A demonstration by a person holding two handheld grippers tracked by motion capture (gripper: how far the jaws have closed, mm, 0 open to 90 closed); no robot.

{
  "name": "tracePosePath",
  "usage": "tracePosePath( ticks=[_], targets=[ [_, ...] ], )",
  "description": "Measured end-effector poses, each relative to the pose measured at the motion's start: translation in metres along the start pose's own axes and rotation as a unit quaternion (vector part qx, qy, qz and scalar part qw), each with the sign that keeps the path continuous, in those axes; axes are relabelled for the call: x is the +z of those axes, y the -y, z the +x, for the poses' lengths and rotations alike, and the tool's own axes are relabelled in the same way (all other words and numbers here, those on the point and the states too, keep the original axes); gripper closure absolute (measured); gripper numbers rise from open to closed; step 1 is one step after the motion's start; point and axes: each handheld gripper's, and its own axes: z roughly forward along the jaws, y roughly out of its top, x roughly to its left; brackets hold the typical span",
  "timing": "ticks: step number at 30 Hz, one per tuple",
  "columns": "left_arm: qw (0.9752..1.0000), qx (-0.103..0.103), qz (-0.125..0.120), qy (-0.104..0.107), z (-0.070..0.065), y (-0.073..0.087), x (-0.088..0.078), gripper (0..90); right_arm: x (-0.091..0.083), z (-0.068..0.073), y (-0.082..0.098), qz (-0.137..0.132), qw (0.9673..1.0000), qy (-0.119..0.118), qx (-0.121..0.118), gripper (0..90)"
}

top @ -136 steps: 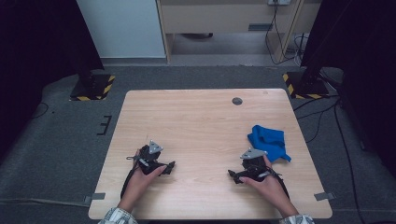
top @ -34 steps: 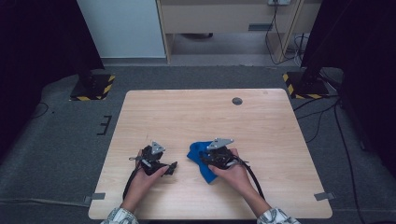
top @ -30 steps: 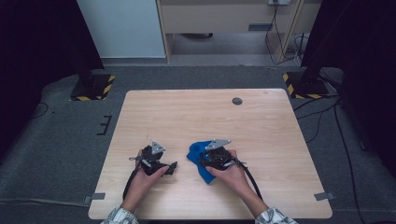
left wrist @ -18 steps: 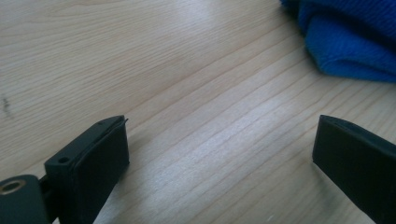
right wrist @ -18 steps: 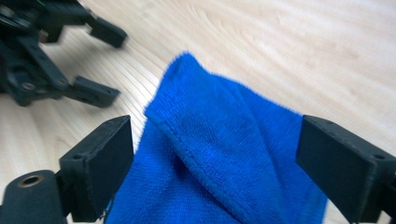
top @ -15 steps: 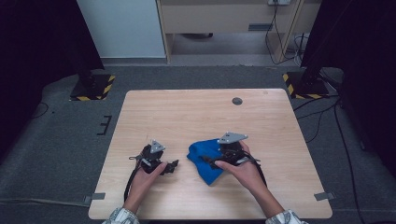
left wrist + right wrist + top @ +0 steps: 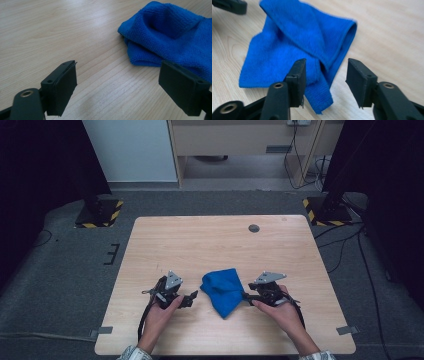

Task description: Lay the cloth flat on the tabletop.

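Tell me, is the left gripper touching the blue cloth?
Apart. In the left gripper view, the left gripper has open jaws over bare table, and the blue cloth lies beyond them with wood showing between.

A soft, fuzzy blue cloth (image 7: 172, 37) lies on a smooth, pale wood-grain table (image 7: 210, 245). Both grippers' pads (image 7: 298, 80) look matt black.

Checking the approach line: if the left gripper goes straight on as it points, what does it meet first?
Probably the blue cloth: the left gripper has open jaws aimed over bare table at its folded edge.
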Motion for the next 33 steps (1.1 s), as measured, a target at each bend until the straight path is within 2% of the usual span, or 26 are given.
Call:
tracePosePath(
  ticks=[3,5,9,10,11,14,16,18,20,23,24,25,27,28,33],
  targets=[
    [1.0000,-0.001,-0.006,0.006,-0.002,-0.002,-0.002,14.3,0.007,-0.002,0.002,0.006,0.9999,-0.008,0.009,53.9],
    [0.9997,-0.011,-0.012,0.020,-0.003,-0.003,-0.003,14.2,0.013,-0.002,0.003,0.011,0.9997,-0.012,0.017,56.3],
    [0.9991,-0.010,-0.021,0.034,-0.007,-0.006,-0.003,13.7,0.024,0.008,0.003,0.023,0.9995,-0.021,0.010,58.4],
    [0.9992,-0.003,-0.023,0.033,-0.009,-0.008,-0.003,13.5,0.030,0.014,0.002,0.028,0.9994,-0.020,0.001,62.0],
    [0.9992,-0.003,-0.023,0.033,-0.009,-0.008,-0.003,13.5,0.030,0.014,0.002,0.028,0.9994,-0.020,0.001,62.0],
    [0.9991,0.005,-0.025,0.034,-0.013,-0.010,-0.003,13.1,0.035,0.023,-0.001,0.020,0.9996,-0.015,-0.015,68.6],
    [0.9993,0.014,-0.022,0.028,-0.015,-0.011,-0.003,13.1,0.037,0.028,-0.003,0.017,0.9995,-0.009,-0.023,73.3],
    [0.9993,0.020,-0.022,0.021,-0.016,-0.012,-0.003,13.0,0.039,0.029,-0.004,0.013,0.9995,-0.008,-0.028,77.7],
    [0.9993,0.023,-0.025,0.015,-0.016,-0.013,-0.004,13.0,0.040,0.029,-0.005,0.013,0.9994,-0.009,-0.030,78.3],
    [0.9989,0.039,-0.016,0.020,-0.013,-0.017,-0.002,13.0,0.044,0.027,-0.009,0.007,0.9996,-0.009,-0.027,79.0],
    [0.9989,0.042,-0.012,0.021,-0.011,-0.018,-0.002,12.8,0.048,0.027,-0.014,0.007,0.9992,-0.010,-0.037,79.0],
    [0.9990,0.039,-0.013,0.018,-0.008,-0.018,-0.001,12.8,0.048,0.027,-0.014,0.007,0.9992,-0.010,-0.037,79.0],
    [0.9990,0.040,-0.013,0.015,-0.002,-0.019,0.001,12.7,0.055,0.026,-0.021,0.006,0.9988,-0.018,-0.045,79.2],
    [0.9985,0.052,-0.012,0.008,0.002,-0.022,0.002,11.9,0.062,0.026,-0.027,0.004,0.9980,-0.031,-0.054,79.5],
    [0.9987,0.040,-0.029,0.016,0.015,-0.028,0.006,11.0,0.071,0.030,-0.033,0.005,0.9972,-0.042,-0.062,80.0]
  ],
)
